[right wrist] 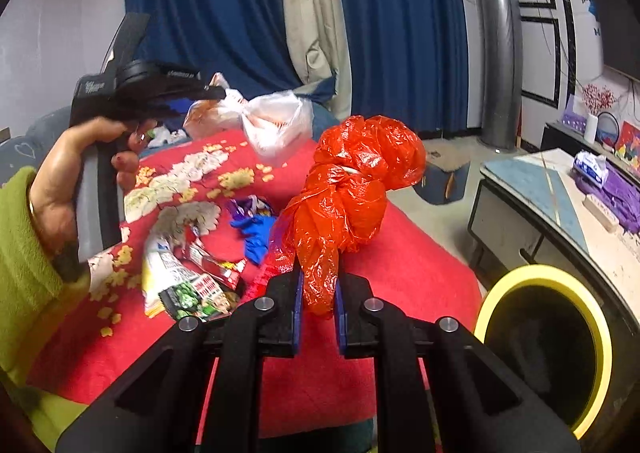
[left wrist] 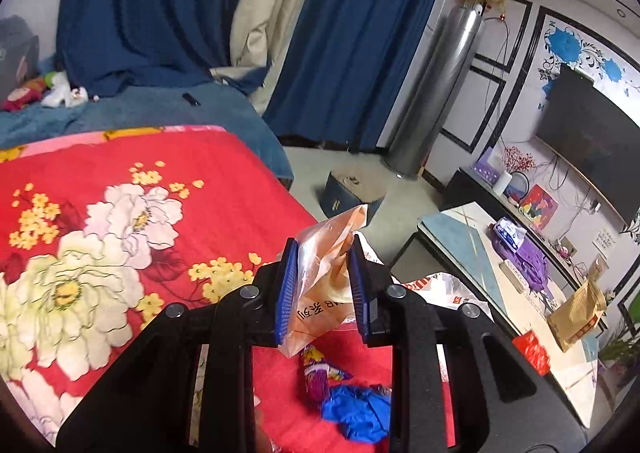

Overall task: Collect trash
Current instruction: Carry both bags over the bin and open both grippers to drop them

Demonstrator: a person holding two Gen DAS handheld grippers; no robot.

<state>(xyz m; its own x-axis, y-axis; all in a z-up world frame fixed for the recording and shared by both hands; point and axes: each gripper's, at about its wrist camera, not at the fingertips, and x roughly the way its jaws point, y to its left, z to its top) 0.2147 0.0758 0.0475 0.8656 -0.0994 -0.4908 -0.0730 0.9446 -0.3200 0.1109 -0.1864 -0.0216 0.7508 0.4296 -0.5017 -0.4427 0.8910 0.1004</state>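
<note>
Over the red blanket [right wrist: 400,273] both my grippers hold trash: my right gripper [right wrist: 318,307] pinches the red bag [right wrist: 352,189] by its tail, near the bin [right wrist: 548,349] at right, and my left gripper [left wrist: 322,289], raised at far left, clamps an orange wrapper [left wrist: 334,265]. I judge the job partly done: the blue glove [right wrist: 254,237], purple wrapper [right wrist: 250,209] and snack packets [right wrist: 192,281] lie uncollected.

Left gripper [left wrist: 323,285] fingers [left wrist: 286,289] pinch a clear plastic bag [left wrist: 328,277].
</note>
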